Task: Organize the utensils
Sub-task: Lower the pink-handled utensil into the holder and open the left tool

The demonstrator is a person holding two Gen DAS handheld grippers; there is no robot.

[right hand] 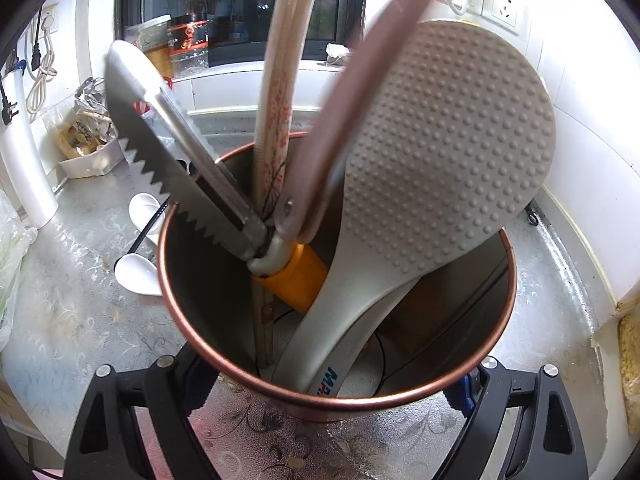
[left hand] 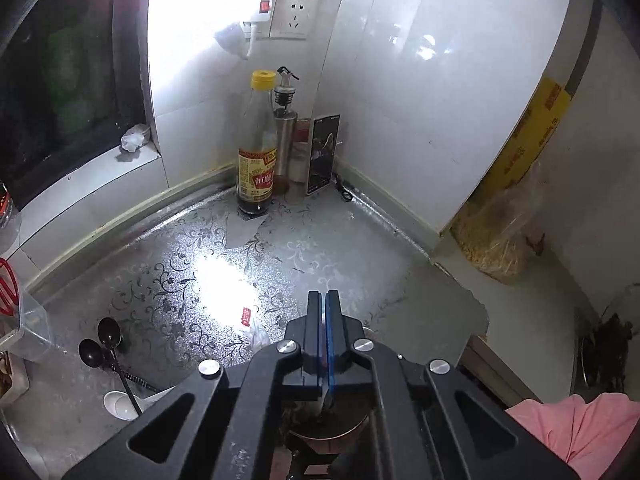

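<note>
A copper-rimmed utensil holder fills the right wrist view, standing between the wide-open fingers of my right gripper. In it stand a grey dimpled rice paddle, steel serrated tongs, wrapped chopsticks and an orange-handled tool with a brown blade. My left gripper is shut above the counter, with a thin handle pinched low between its fingers over the holder. Two black spoons and a white spoon lie at the lower left; white spoons also lie left of the holder.
A vinegar bottle, a steel oil dispenser and a phone stand in the counter corner. A clear container is at the left edge. A bag of noodles sits right. A white tray of packets sits far left.
</note>
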